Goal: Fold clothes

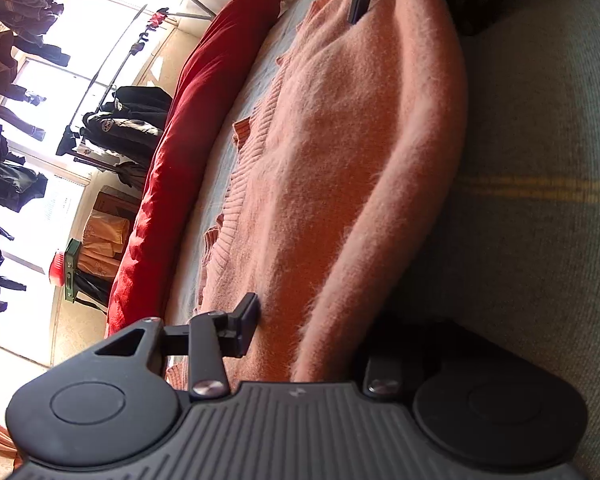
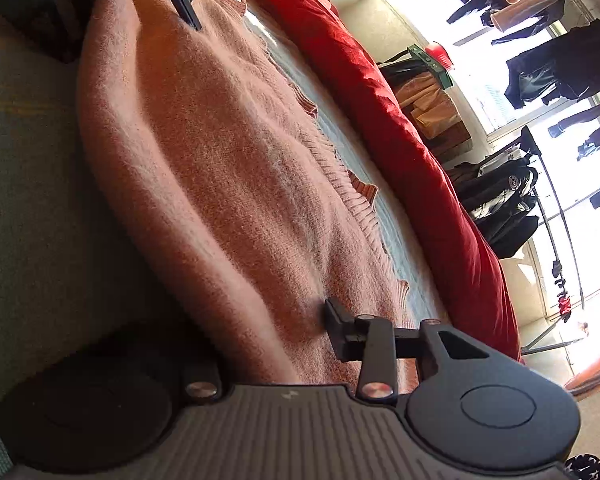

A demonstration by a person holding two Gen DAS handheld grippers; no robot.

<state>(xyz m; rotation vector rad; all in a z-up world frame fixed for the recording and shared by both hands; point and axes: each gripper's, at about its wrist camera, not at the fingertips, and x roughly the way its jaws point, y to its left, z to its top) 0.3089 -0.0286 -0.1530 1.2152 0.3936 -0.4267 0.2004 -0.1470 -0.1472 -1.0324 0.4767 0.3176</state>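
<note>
Fuzzy salmon-pink knit sweater [image 1: 340, 168] pinched along folded edge by left gripper [image 1: 312, 340] and right gripper [image 2: 276, 344]. Risk: thick nap slips out, fold sags between tongs.

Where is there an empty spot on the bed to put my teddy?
Bare sheet lies on the near side of the pink sweater's folded edge. A thinner free strip runs between the sweater's ribbed hem and the red blanket. The sweater itself is crowded: left tongs and right tongs grip opposite ends.
</note>
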